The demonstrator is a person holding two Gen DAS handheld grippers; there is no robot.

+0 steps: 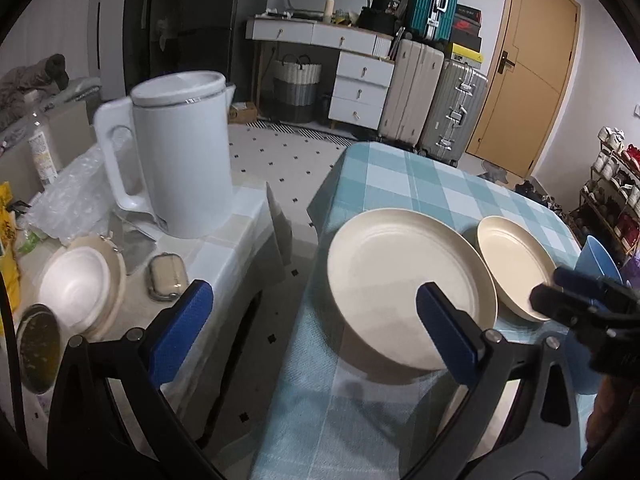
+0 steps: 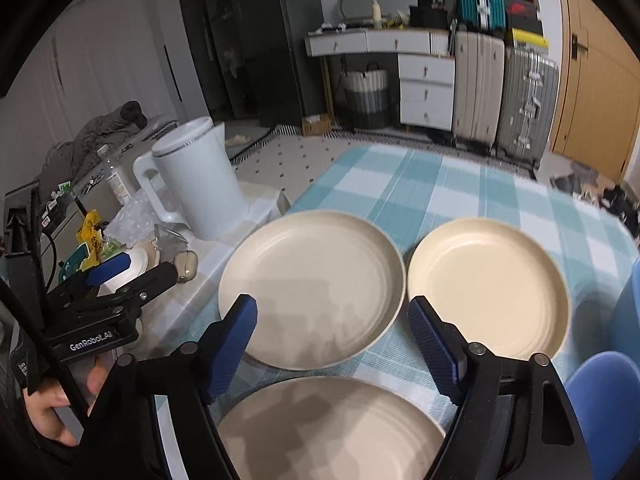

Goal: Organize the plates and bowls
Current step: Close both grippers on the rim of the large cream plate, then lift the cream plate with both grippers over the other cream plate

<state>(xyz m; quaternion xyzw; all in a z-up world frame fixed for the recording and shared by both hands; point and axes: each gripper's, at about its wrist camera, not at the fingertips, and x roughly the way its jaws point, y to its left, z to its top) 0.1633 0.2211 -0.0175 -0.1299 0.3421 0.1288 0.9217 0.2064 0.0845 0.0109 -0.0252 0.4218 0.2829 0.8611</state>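
Three cream plates lie on the blue checked tablecloth (image 2: pixel 460 184): a large plate (image 2: pixel 312 288) at the left, a smaller plate (image 2: pixel 488 284) at the right and a third plate (image 2: pixel 332 428) nearest, under my right gripper (image 2: pixel 332 320), which is open and empty above the table. The large plate (image 1: pixel 400 280) and the small plate (image 1: pixel 516 264) also show in the left wrist view. My left gripper (image 1: pixel 312 312) is open and empty, over the gap beside the table's left edge. A white bowl (image 1: pixel 76 292) sits on a cream plate on the side table.
A white kettle (image 1: pixel 180 152) stands on the side table (image 1: pixel 228 248) at the left, with bubble wrap (image 1: pixel 72 200), a small case (image 1: pixel 168 276) and a round lid (image 1: pixel 38 344). A blue chair (image 2: pixel 604 404) is at the right. Suitcases (image 1: pixel 436 100) and drawers (image 1: pixel 360 88) line the far wall.
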